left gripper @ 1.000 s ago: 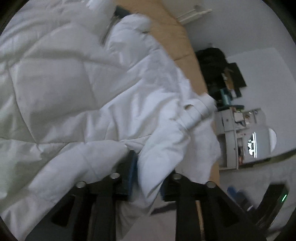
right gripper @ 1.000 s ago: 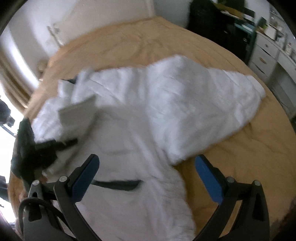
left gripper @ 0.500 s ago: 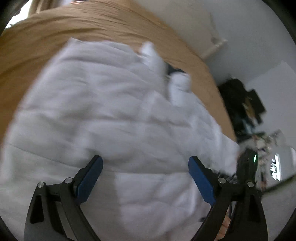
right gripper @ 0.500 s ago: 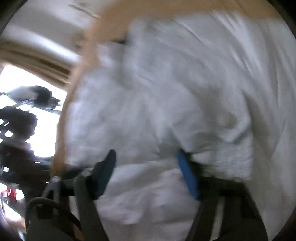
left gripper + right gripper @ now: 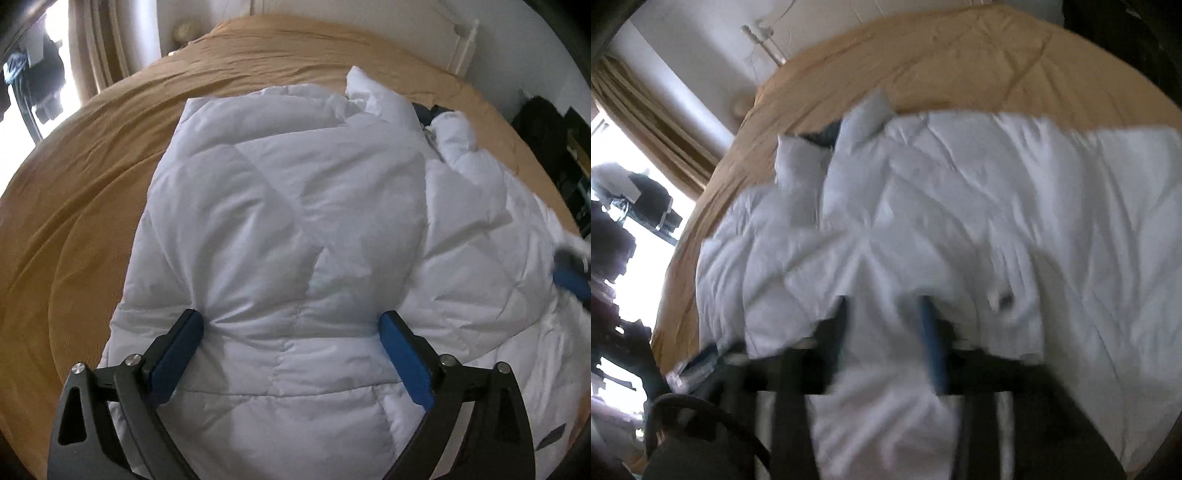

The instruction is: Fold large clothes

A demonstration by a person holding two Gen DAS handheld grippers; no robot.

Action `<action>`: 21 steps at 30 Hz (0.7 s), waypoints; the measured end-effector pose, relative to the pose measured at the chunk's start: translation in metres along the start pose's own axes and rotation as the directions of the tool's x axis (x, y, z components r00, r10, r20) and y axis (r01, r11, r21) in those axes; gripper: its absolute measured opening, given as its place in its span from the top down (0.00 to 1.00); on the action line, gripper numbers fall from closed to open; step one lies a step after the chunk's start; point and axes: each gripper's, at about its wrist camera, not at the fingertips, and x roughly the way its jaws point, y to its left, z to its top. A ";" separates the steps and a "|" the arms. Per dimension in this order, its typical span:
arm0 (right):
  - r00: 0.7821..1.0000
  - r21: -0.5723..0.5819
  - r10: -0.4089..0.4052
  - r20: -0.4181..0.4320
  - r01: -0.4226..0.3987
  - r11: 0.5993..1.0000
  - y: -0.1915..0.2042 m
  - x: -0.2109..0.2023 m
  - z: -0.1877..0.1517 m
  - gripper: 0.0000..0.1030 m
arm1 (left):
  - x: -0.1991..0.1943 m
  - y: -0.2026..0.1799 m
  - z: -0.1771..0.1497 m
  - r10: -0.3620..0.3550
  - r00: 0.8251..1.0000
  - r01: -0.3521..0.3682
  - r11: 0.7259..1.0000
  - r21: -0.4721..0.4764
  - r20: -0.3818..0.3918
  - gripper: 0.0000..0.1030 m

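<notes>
Since a second ago your left gripper (image 5: 291,334) has let go of the fold it was pinching and now sits spread wide over the jacket, while your right one went from wide open to closed in on fabric.

Biggest thing first: the bed (image 5: 92,184) with its tan cover fills most of both views, and the white puffy jacket (image 5: 288,206) lies spread across it, quilted panels up, running off toward the right in the left wrist view. One padded flap is laid over the middle and a rumpled sleeve (image 5: 456,136) sticks up near the far end, with something dark blue tucked just beside it.

Your left fingers (image 5: 177,354) are released, blue pads well apart, both tips resting on or just above the jacket's near panel, nothing held between them.

Your right gripper (image 5: 886,314) is pretty blurry, but it looks clenched on a bunch of the jacket's white fabric (image 5: 879,332), which spills down between the pads. A small dark snap or eyelet (image 5: 1004,297) shows just to the right of it.
</notes>
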 end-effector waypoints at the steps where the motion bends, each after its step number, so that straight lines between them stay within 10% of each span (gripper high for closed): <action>1: 1.000 0.003 -0.009 -0.006 0.009 1.000 0.001 0.011 0.008 0.45 | 0.001 0.001 -0.001 0.003 1.000 -0.003 1.000 0.006 -0.001 0.03; 7: 0.991 0.035 -0.134 -0.027 0.135 0.990 -0.023 0.037 0.022 0.80 | -0.001 0.003 -0.008 0.027 0.999 -0.027 0.999 0.033 0.018 0.00; 10: 0.996 0.010 -0.090 0.011 0.089 0.996 -0.013 0.005 0.005 0.67 | -0.002 0.004 -0.009 0.033 0.999 -0.034 0.999 0.037 0.030 0.00; 13: 0.999 -0.063 -0.021 0.026 0.023 0.998 0.000 -0.029 -0.033 0.22 | 0.002 0.001 -0.005 0.035 0.999 -0.036 0.999 0.037 0.031 0.00; 17: 0.985 -0.119 -0.167 -0.048 0.161 0.980 -0.019 -0.015 -0.074 0.21 | 0.002 -0.001 -0.007 0.047 0.998 -0.048 0.998 0.047 0.035 0.00; 21: 0.989 -0.082 -0.143 -0.042 0.139 0.987 -0.036 -0.030 -0.069 0.31 | 0.002 -0.001 -0.008 0.050 0.998 -0.052 0.997 0.049 0.039 0.00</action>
